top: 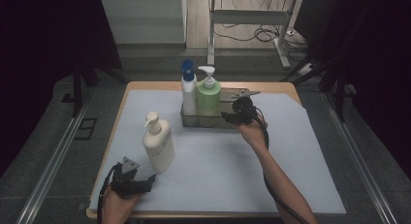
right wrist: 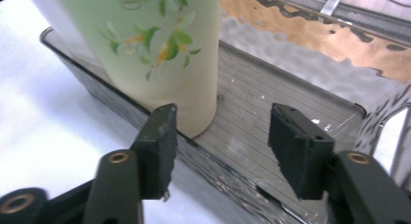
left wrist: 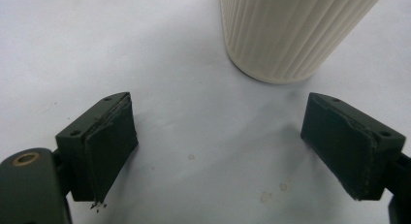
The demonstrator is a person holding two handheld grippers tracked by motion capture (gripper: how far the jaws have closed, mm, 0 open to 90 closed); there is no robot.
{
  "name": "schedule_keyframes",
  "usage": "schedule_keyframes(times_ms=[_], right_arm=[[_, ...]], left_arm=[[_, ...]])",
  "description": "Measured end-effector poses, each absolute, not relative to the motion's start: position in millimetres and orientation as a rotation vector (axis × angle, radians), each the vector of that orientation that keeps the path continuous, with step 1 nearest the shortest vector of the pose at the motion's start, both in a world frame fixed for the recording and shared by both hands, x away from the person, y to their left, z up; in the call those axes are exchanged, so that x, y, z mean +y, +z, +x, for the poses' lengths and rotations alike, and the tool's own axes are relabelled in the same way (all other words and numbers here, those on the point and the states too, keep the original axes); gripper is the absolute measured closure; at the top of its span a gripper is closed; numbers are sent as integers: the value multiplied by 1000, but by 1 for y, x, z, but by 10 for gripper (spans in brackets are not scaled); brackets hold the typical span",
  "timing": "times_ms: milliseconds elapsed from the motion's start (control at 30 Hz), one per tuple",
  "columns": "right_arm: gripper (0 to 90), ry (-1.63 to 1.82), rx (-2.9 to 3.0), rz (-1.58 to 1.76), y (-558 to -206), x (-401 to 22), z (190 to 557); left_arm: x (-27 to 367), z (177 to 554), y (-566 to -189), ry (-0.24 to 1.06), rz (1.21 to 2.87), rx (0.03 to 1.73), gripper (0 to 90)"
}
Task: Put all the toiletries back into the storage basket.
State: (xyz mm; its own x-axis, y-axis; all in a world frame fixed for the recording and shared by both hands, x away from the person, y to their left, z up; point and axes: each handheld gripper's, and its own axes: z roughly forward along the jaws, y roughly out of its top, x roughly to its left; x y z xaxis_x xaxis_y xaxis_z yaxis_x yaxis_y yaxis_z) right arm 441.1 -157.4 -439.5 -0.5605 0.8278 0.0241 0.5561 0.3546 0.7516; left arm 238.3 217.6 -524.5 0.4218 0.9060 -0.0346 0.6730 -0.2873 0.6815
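- High view: a metal tray [top: 186,118] stands at the far middle of the table [top: 218,166] and holds two upright pump bottles, a white bottle [top: 188,90] with a blue pump and, just beside it, a green bottle [top: 209,95]. The right part of the tray is free. A third, cream bottle [top: 158,142] stands upright on the mat, well apart from the tray, near the front left. The right gripper [top: 231,116] sits at the tray's front rim, just right of the green bottle. The left gripper [top: 148,181] rests near the front edge, its tips pointing toward the cream bottle's base. The left hand [top: 116,204] is by far the nearer to that bottle.
- Left gripper view: the jaws stand wide apart with nothing between them. The cream bottle [left wrist: 291,35], ribbed and vertical, lies ahead and to the right of the midline, clear of both pads. A grasp would, in my judgement, need a short advance and a shift rightward. This view alone gives that offset.
- Right gripper view: the jaws are parted about halfway and grip nothing; the green bottle [right wrist: 160,54] stands ahead of the left jaw, inside the tray [right wrist: 310,83], apparently released. This view alone shows the tray's bare ribbed floor beside the bottle.
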Motion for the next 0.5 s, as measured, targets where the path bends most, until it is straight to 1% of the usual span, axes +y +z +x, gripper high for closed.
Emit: schedule_keyframes(times_ms=[233,433,500], right_arm=[[296,1067,2290,1154,-434,-163,427],[238,1087,2314,1086,-431,-167,413],[200,1081,2332,1072,-431,-169,408]], left_arm=[[218,238,-525,489,2052,1327,121],[218,238,-525,492,2052,1326,121],[217,238,-525,491,2050,1326,121]])
